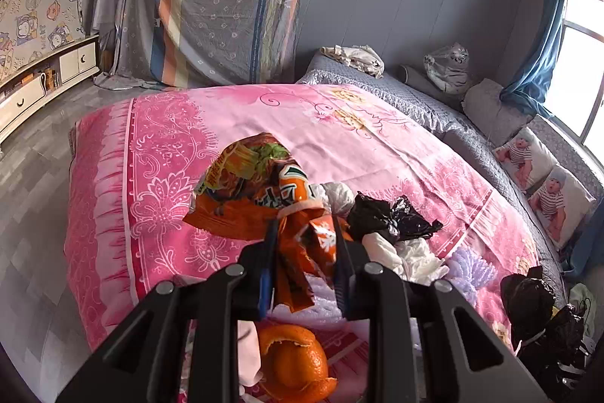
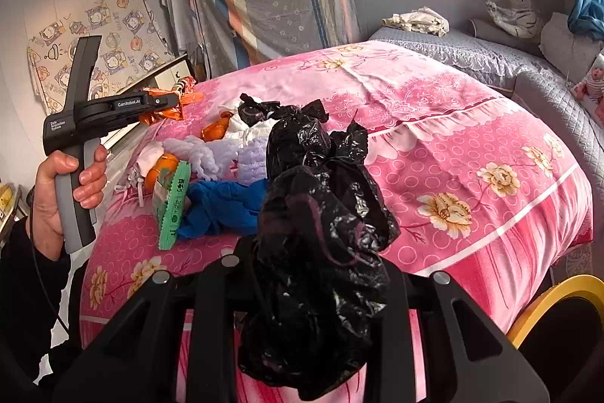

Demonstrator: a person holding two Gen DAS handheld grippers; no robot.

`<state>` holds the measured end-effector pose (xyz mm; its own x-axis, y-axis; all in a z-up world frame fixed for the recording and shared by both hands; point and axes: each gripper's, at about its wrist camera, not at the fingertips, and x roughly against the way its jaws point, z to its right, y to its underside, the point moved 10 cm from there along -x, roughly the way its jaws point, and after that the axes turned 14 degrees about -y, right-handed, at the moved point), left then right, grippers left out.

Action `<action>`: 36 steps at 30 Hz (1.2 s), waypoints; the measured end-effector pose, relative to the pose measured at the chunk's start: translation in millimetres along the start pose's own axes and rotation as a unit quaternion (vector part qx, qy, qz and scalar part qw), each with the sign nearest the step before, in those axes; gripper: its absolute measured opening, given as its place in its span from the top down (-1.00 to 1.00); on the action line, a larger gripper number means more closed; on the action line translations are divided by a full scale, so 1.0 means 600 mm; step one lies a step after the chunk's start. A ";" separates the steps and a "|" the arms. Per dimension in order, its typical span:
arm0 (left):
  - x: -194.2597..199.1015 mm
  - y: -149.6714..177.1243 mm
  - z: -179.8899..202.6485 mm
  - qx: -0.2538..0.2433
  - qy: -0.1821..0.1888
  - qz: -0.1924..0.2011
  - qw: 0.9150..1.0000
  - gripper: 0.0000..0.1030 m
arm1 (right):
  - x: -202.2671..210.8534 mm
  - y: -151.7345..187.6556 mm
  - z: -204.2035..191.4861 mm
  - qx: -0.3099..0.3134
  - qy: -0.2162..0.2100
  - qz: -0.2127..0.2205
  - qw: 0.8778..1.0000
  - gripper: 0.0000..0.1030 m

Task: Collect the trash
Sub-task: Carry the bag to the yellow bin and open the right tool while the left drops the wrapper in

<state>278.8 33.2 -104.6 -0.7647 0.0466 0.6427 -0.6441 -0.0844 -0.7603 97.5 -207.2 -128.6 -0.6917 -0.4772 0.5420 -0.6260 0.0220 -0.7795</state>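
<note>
The left gripper (image 1: 304, 225) has its two fingers drawn close and clamped on an orange snack wrapper (image 1: 260, 191), which sticks up beyond the fingertips and hangs crumpled between them, lifted clear of the pink quilt (image 1: 377, 138). Below the fingers, close to the camera, lies an orange peel (image 1: 294, 361). To the right of the fingertips sit a crumpled black bag (image 1: 392, 218) and white tissue (image 1: 411, 255).

The right gripper (image 2: 317, 252) is nearly closed on a black plastic bag (image 2: 321, 252); the bag bulges over and hides the fingertips, and droops toward the camera between the finger bases. Beyond and left of these fingers, on the quilt, lie a blue glove (image 2: 222, 206), a green packet (image 2: 173, 203) and white foam scraps (image 2: 241, 153). Far left, a hand (image 2: 56, 195) holds the other gripper's handle. At the lower right is a yellow-rimmed bin (image 2: 543, 304).
</note>
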 end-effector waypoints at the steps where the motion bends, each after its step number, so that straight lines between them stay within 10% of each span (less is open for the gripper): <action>1: 0.008 -0.002 -0.001 0.001 0.002 0.005 1.000 0.54 | 0.007 -0.004 -0.001 -0.001 0.001 0.004 1.000 0.50; 17: 0.208 0.013 0.164 -0.069 0.094 0.103 0.988 0.54 | 0.185 -0.028 0.008 -0.033 0.014 0.113 0.993 0.49; 36: 0.322 0.147 0.536 -0.215 0.275 0.085 0.933 0.54 | 0.421 0.044 0.179 -0.129 0.222 0.222 0.941 0.48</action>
<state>80.1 -285.4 -17.2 -0.6745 0.5833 0.4526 -0.3691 0.2645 -0.8910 -55.4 -421.5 -46.1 -0.9521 0.0424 0.3027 -0.2662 0.3722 -0.8892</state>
